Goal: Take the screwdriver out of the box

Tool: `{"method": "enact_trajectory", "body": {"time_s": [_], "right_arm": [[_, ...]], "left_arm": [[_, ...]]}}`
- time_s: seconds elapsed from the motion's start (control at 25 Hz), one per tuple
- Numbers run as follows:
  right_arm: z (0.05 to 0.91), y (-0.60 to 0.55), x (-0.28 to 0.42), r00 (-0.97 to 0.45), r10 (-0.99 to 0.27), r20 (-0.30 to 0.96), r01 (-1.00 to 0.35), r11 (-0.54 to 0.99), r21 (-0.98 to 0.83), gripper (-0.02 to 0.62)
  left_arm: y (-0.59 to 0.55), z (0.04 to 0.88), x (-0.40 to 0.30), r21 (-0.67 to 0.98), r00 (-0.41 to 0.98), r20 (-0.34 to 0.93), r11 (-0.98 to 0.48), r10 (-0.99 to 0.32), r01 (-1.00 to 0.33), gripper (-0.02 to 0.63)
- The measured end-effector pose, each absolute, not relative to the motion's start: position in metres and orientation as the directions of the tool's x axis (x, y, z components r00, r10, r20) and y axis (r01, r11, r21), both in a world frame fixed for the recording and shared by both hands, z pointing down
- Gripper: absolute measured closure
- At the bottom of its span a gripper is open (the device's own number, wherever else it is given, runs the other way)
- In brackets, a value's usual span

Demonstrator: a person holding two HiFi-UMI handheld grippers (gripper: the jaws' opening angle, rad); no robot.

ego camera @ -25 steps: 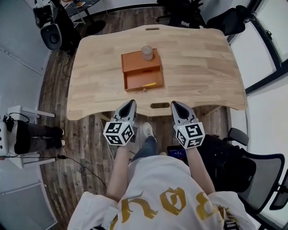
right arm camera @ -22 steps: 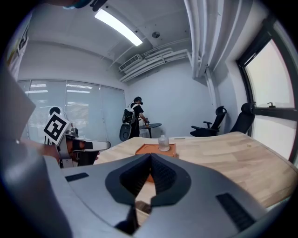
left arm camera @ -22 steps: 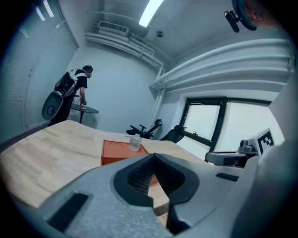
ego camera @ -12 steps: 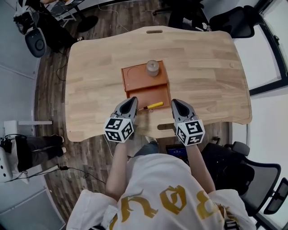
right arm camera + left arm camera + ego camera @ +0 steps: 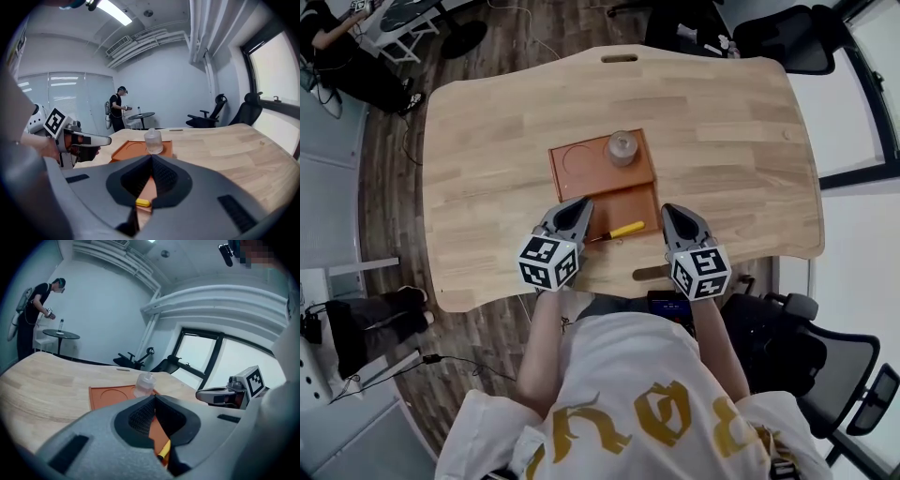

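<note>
We see the yellow-handled screwdriver [image 5: 617, 231] lying in the near, open part of the orange box [image 5: 598, 176], along its near wall, handle towards the right. The far part of the box is a flat top with a round recess at its left, and a small clear bottle [image 5: 622, 147] stands at its right. Our left gripper [image 5: 578, 208] hangs just left of the screwdriver and our right gripper [image 5: 672, 215] just right of it. Both point at the box. Each has its jaws closed tip to tip with nothing between them, and neither touches the screwdriver.

The box sits near the middle of a pale wooden table [image 5: 487, 141] with rounded corners and a slot cut near both its near and far edges. The rest of the top is bare. Under the table is a dark plank floor [image 5: 392, 211]. A black office chair [image 5: 825, 361] stands near right, another [image 5: 787, 42] at the far right corner. The right side of the room has dark-framed windows [image 5: 201, 355]. The walls are pale grey, and a strip light [image 5: 115, 13] hangs on the ceiling. At the far left, a person [image 5: 35, 315] in black stands by a small round table [image 5: 61, 335].
</note>
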State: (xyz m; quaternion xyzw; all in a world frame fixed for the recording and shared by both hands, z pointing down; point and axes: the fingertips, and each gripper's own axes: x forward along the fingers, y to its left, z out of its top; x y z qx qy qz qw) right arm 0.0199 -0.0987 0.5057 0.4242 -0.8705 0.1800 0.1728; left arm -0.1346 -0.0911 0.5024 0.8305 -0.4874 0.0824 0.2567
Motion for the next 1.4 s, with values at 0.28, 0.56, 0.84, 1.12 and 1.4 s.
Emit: {"method": "enact_trajectory", "body": {"time_s": [0.28, 0.56, 0.84, 1.12, 1.4], "right_arm": [[0.497, -0.094, 0.036, -0.556, -0.701, 0.447, -0.818, 0.556, -0.147, 0.584], [0.495, -0.094, 0.039, -0.574, -0.701, 0.423, -0.808, 0.57, -0.15, 0.584], [0.503, -0.097, 0.037, -0.596, -0.682, 0.425, -0.792, 0.586, -0.171, 0.584], [0.509, -0.104, 0.034, -0.607, -0.667, 0.433, -0.783, 0.594, -0.183, 0.584], [0.516, -0.109, 0.026, -0.641, -0.624, 0.446, -0.752, 0.628, -0.201, 0.584]], "left_arm": [[-0.095, 0.5, -0.112, 0.349, 0.577, 0.387, -0.465, -0.719, -0.814, 0.595], [-0.093, 0.499, -0.101, 0.341, 0.597, 0.401, -0.492, -0.695, -0.801, 0.595], [-0.092, 0.505, -0.102, 0.33, 0.584, 0.419, -0.482, -0.696, -0.811, 0.595], [-0.095, 0.512, -0.101, 0.327, 0.583, 0.436, -0.482, -0.686, -0.813, 0.595], [-0.103, 0.517, -0.103, 0.352, 0.589, 0.443, -0.473, -0.676, -0.808, 0.595]]}}
